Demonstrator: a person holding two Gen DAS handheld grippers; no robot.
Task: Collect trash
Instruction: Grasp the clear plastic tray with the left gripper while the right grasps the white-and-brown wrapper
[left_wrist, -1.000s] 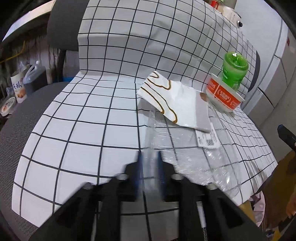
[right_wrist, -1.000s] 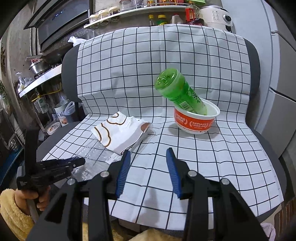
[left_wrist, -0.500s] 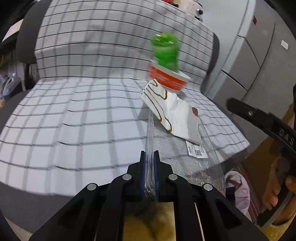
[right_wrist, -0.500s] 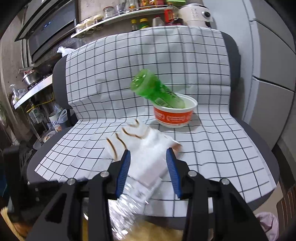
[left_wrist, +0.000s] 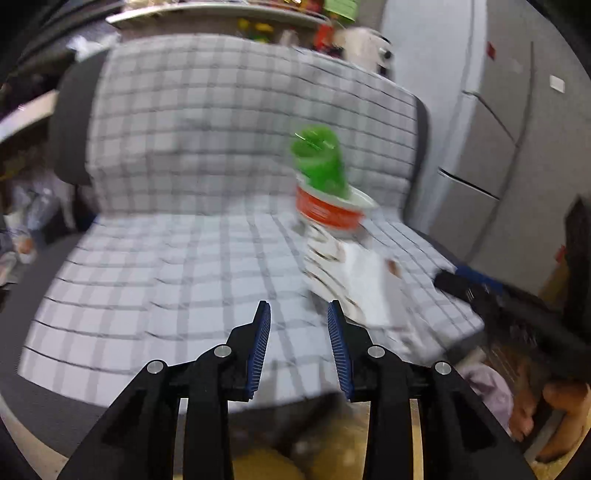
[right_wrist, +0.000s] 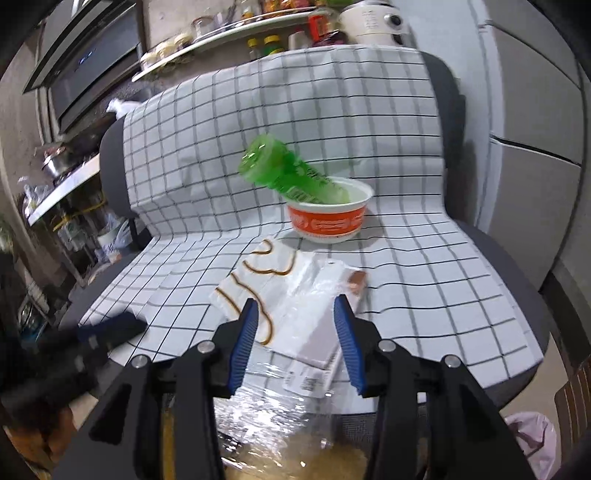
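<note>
My right gripper (right_wrist: 295, 325) hangs at the seat's front edge, fingers spread and empty. Right below them a clear plastic bag (right_wrist: 273, 398) droops off the edge at 6 o'clock, thin and crinkled, with a printed label on it. It looks nearly weightless and slippery, so I judge a pinch on a gathered fold near its upper edge is safer than one on a flat sheet. Between my fingers, just past the bag, lies the white paper wrapper (right_wrist: 284, 295) with brown squiggles. It is soft, light and creased, and I would take it by its raised near edge.

My left gripper (left_wrist: 299, 328) is also spread wide with nothing in it; its view is badly blurred, and the wrapper (left_wrist: 354, 280) shows there at about 1 o'clock.

Farther back at 12 o'clock stands the orange paper bowl (right_wrist: 327, 218), upright on the checked cloth (right_wrist: 424, 266) that drapes the chair. A green plastic bottle (right_wrist: 284, 175) leans in it, base up and tilted toward 10 o'clock. Both look stiff but light, and the bottle may tip out if I lift by the bowl's rim.
</note>
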